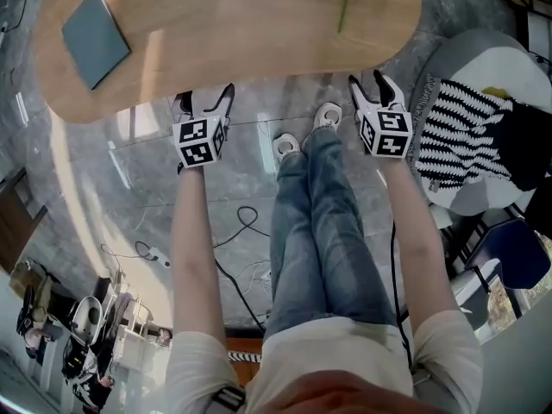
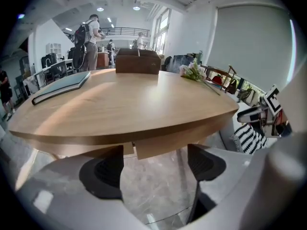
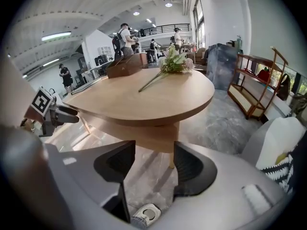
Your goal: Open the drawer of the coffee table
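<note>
The coffee table [image 1: 233,33] has an oval light-wood top and fills the top of the head view. Under the top's near edge a wooden drawer front [image 2: 165,144] shows, with a seam at its left end; in the right gripper view it appears as a wooden box [image 3: 144,131] beneath the top. My left gripper [image 1: 205,102] is open just in front of the table's edge, and nothing lies between its jaws [image 2: 154,164]. My right gripper [image 1: 373,89] is open too, near the table's right end, with only floor showing between its jaws [image 3: 154,159].
On the table lie a grey-blue notebook [image 1: 95,40], a flower stem [image 1: 348,3] and a brown box [image 2: 138,61]. A chair with a striped cushion [image 1: 470,136] stands at the right. The person's legs and shoes [image 1: 297,141] are between the grippers. Cables [image 1: 246,222] lie on the marble floor.
</note>
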Action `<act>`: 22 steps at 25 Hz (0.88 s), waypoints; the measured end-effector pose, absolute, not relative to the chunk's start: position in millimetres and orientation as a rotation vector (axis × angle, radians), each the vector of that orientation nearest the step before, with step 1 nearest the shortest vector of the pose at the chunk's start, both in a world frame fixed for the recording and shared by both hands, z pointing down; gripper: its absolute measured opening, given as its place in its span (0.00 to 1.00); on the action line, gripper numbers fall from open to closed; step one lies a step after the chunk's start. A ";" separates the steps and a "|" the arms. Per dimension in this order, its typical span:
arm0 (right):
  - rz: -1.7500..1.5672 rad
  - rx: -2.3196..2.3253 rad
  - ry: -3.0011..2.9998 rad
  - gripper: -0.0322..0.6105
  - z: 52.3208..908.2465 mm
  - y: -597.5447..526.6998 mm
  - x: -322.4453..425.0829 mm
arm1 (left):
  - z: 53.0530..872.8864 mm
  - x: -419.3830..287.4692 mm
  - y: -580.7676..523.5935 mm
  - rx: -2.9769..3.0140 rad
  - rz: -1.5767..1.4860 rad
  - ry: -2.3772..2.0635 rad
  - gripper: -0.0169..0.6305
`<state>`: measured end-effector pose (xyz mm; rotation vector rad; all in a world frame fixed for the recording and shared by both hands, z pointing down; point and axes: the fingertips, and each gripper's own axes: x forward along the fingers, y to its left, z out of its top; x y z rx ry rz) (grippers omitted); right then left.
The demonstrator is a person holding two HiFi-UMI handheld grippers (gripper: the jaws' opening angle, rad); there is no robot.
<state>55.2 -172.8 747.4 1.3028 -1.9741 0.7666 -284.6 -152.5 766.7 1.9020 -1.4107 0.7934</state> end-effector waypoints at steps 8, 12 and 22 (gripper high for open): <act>0.725 1.284 -1.986 0.49 753.3 -188.4 55.3 | 770.4 -272.7 -166.7 1.886 0.721 -1.421 0.68; 0.720 1.294 -2.005 0.49 750.1 -196.9 52.8 | 770.8 -269.7 -170.1 1.865 0.712 -1.441 0.68; 0.735 1.317 -1.989 0.48 750.6 -199.6 51.8 | 771.0 -271.0 -171.7 1.830 0.700 -1.427 0.67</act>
